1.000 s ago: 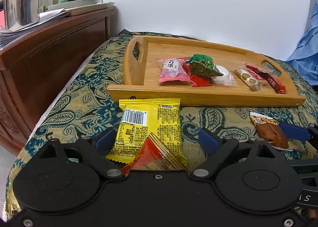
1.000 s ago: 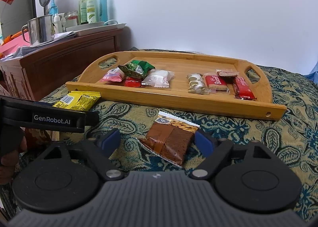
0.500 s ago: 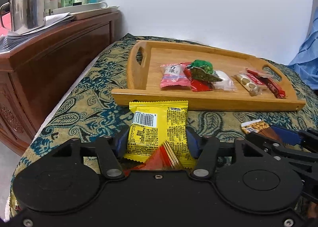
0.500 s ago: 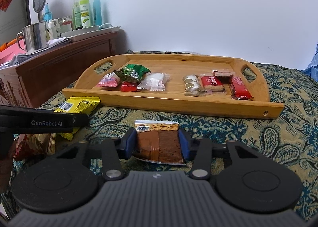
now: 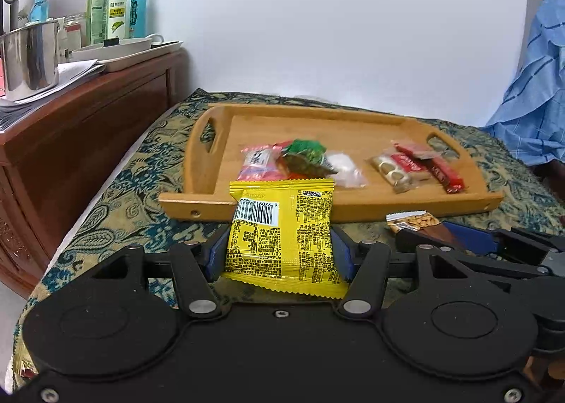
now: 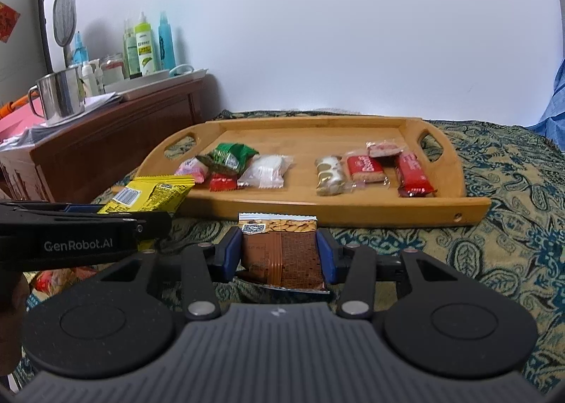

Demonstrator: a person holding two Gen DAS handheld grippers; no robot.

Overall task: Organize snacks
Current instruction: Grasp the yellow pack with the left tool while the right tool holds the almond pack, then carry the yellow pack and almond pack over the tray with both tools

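Note:
My left gripper is shut on a yellow snack packet and holds it above the cloth, in front of the wooden tray. My right gripper is shut on a brown almond snack bar, also lifted before the tray. In the right wrist view the yellow packet and the left gripper's body show at the left. In the left wrist view the brown bar shows at the right. The tray holds several wrapped snacks in two groups.
A patterned blue and gold cloth covers the surface. A wooden dresser stands at the left with a steel mug, bottles and papers. A red-orange packet lies low at the left. Blue fabric hangs at the right.
Both grippers have closed on their snacks and lifted them: the left on the yellow packet, the right on the brown bar. Both have moved up and toward the tray.

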